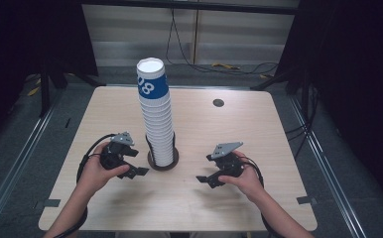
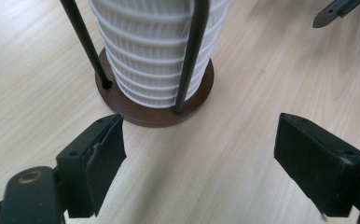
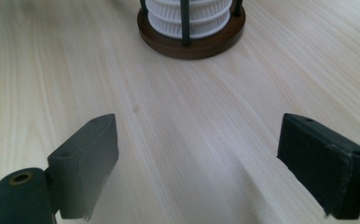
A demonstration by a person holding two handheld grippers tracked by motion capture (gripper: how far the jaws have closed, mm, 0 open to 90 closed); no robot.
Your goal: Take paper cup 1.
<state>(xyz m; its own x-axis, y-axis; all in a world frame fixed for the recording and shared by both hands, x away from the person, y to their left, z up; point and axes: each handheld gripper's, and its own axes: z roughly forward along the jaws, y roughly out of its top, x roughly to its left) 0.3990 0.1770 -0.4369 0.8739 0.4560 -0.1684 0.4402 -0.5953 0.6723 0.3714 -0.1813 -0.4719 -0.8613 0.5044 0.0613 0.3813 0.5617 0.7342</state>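
A tall stack of white ribbed paper cups (image 1: 156, 119), the top one with a blue band, stands in a dark round wooden holder (image 1: 163, 162) with thin black upright rods, mid-table. My left gripper (image 1: 136, 162) sits just left of the holder, open, nothing between its jaws. In the left gripper view, the left gripper (image 2: 199, 144) points at the holder's base (image 2: 155, 114) and the lowest cups (image 2: 155, 46). My right gripper (image 1: 207, 168) is open and empty, to the right of the holder. In its own view, the right gripper (image 3: 197, 154) faces the base (image 3: 192, 44) from farther off.
The light wooden table (image 1: 239, 134) has a small black round grommet (image 1: 218, 102) near its far edge. A tip of the right gripper (image 2: 336, 11) shows top right in the left gripper view. Cables lie on the floor behind the table.
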